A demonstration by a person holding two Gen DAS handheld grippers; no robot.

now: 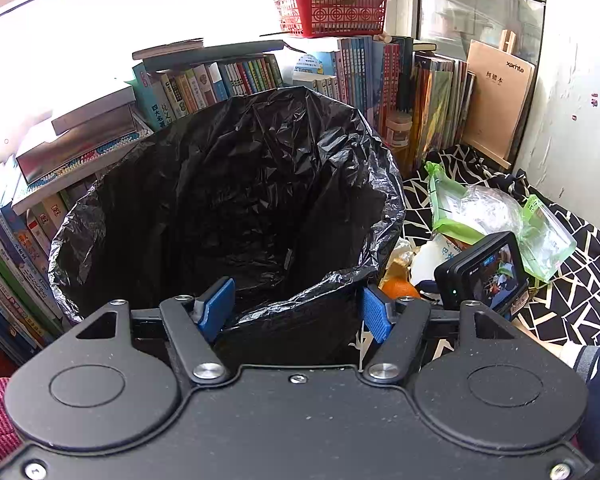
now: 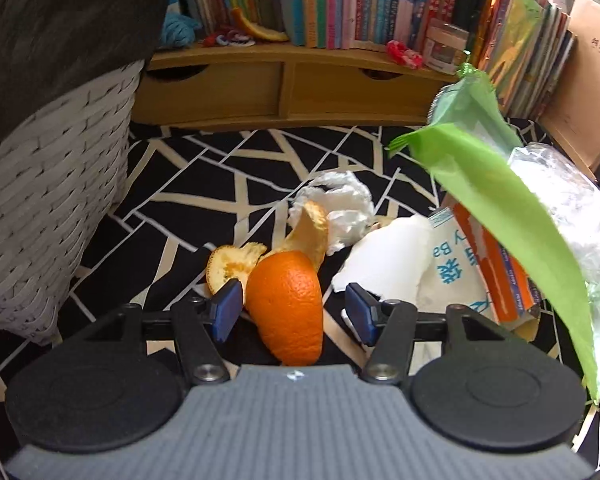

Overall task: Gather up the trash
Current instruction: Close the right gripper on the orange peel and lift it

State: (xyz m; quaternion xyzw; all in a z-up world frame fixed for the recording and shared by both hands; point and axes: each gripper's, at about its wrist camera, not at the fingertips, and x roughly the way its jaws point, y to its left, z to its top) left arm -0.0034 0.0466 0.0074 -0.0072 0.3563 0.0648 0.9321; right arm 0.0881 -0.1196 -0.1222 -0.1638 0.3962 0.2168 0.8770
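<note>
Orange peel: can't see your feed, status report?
Left hand-held gripper shut on black bag rim. Right hand-held gripper open, straddling orange peel. Nothing blocking.

Home room, study or bedroom corner. Rows of children's books (image 1: 236,80) packed on shelves along the back, red plastic basket (image 1: 332,14) stacked on top at upper centre, wooden desk organiser with drawers (image 2: 284,84) below the books. Black-and-white geometric cloth (image 2: 228,176) covers the surface, white woven bin (image 2: 48,208) at left, bright window upper left.
</note>
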